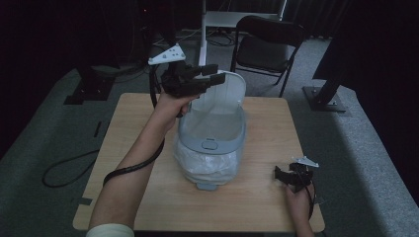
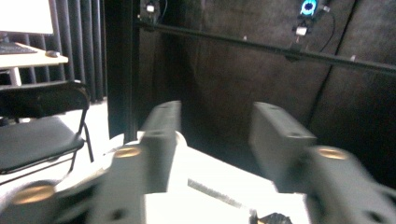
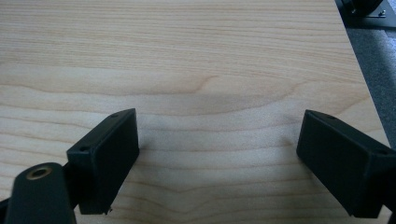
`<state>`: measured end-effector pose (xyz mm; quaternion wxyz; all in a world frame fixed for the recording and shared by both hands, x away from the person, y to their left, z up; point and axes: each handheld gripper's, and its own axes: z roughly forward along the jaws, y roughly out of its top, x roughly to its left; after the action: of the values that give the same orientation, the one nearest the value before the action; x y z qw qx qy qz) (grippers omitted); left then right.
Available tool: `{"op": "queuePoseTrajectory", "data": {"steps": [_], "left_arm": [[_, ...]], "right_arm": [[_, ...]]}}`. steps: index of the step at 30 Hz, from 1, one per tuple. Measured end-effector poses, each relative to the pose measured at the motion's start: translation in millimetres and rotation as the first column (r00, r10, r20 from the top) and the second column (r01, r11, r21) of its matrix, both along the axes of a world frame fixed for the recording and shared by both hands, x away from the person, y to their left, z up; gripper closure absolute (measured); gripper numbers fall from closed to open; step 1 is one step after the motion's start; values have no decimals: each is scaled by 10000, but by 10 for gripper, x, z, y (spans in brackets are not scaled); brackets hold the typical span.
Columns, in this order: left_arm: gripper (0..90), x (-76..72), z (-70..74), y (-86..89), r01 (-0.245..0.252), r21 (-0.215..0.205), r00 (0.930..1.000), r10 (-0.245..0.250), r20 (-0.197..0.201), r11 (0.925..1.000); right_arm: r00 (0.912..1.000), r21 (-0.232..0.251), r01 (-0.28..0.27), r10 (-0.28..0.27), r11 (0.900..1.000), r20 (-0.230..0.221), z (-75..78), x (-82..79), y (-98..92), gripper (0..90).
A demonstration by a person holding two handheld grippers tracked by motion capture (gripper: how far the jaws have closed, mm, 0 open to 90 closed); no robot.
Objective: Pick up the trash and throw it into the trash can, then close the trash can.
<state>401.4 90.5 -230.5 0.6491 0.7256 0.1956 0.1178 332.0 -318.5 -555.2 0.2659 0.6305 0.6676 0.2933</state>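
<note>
The left gripper (image 1: 210, 76), jaws apart and gripping nothing, is raised at the upright lid (image 1: 225, 94) of the lined bin (image 1: 210, 148) mid-table (image 1: 267, 197), while the right gripper (image 1: 284, 175), jaws wide apart, rests near the table's right corner.

Bare table (image 1: 257, 197) beside bin (image 1: 212, 143)

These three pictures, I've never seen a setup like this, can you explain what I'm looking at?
A person sits at a wooden table holding a two-jaw gripper in each hand. The high view looks down from above; each of the other two pictures comes from a camera riding on one gripper, looking along its black jaws. On the table stands a small grey bin with a white bag in it and its lid raised. The left gripper is at the lid, jaws apart with nothing between them. The right gripper rests open near the table's edge, holding nothing.
</note>
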Motion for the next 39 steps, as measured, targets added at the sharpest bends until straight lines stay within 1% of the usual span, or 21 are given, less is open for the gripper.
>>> {"op": "queuePoseTrajectory", "data": {"steps": [2, 3, 5, 6, 7, 8, 11, 12, 14, 17, 19, 21, 23, 25, 28, 31, 32, 34, 36, 37, 39], "left_arm": [[353, -8, -21, 1, 87, 322, 10000, -87, 13, 9994], [300, -14, -30, 3, 29, 392, 10000, -27, -38, 9992], [270, -23, -50, 20, 95, 514, 9999, -90, -89, 9986], [223, -25, -59, 27, 54, 540, 9999, -47, -143, 9985], [173, -29, -68, 34, 83, 668, 9998, -69, -204, 9977], [171, -37, -79, 40, -28, 802, 9998, 44, -199, 9968], [14, -72, -108, 54, -237, 1224, 9995, 258, -158, 9922], [12, -83, -119, 72, -201, 1205, 9996, 223, -170, 9925], [12, -99, -138, 117, -476, 1227, 9986, 501, -175, 9913], [13, -108, -183, 199, -592, 1068, 9975, 630, -324, 9925], [13, -124, -235, 253, -688, 1081, 9971, 719, -253, 9918], [13, -137, -296, 299, -958, 1361, 9947, 998, -234, 9861], [13, -151, -363, 345, -1127, 1662, 9929, 1175, -193, 9796], [13, -167, -423, 397, -1165, 1880, 9924, 1219, -177, 9752], [13, -198, -493, 474, -1508, 2274, 9875, 1572, -105, 9621], [13, -216, -558, 566, -1642, 2269, 9849, 1726, -172, 9600], [13, -219, -578, 597, -1655, 2228, 9843, 1750, -236, 9607], [13, -223, -618, 653, -1747, 2206, 9818, 1868, -352, 9596], [13, -225, -658, 707, -1862, 2232, 9788, 2004, -424, 9568], [13, -230, -675, 733, -1916, 2226, 9773, 2066, -460, 9559], [13, -237, -706, 788, -2009, 2189, 9747, 2171, -522, 9548]], "right_arm": [[10000, -2, 2, -2, 10000, -1, 0, 0, 0, 122], [10000, 4, 4, -4, 10000, -1, 1, 0, 0, 121], [10000, 2, -1, 1, 10000, -3, 1, 0, 0, 121], [10000, 6, -2, 2, 10000, -1, 0, 0, -1, 121], [10000, 5, -3, 3, 10000, 2, 0, 0, 0, 121], [10000, 7, -6, 6, 10000, -1, 0, 0, -1, 121], [10000, 5, -6, 6, 10000, -4, 0, 0, 0, 121], [10000, 5, -8, 8, 10000, -4, 1, 0, -1, 120], [10000, 31, -11, 11, 10000, 4, 1, 0, -2, 121], [10000, 34, -20, 20, 10000, 4, 1, -1, -3, 120], [9999, 87, -121, 121, 9999, 35, 3, -2, -15, 120], [9994, 294, -324, 321, 9990, 114, 4, -5, -37, 121], [9996, 184, -291, 290, 9994, 72, 8, -7, -47, 121], [9995, 279, -306, 302, 9991, 121, 34, -11, -53, 121], [9984, 344, -492, 483, 9982, 283, 112, -2, -37, 121], [9963, 149, -692, 683, 9975, 523, 213, 14, 20, 121], [9948, 172, -797, 784, 9967, 656, 248, 17, 42, 121], [9919, 143, -1052, 1039, 9943, 735, 316, 35, 86, 121], [9878, 226, -1267, 1241, 9917, 937, 384, 50, 126, 121], [9868, 241, -1353, 1326, 9905, 928, 420, 63, 146, 121], [9836, 273, -1468, 1430, 9888, 1097, 494, 84, 178, 121]]}}
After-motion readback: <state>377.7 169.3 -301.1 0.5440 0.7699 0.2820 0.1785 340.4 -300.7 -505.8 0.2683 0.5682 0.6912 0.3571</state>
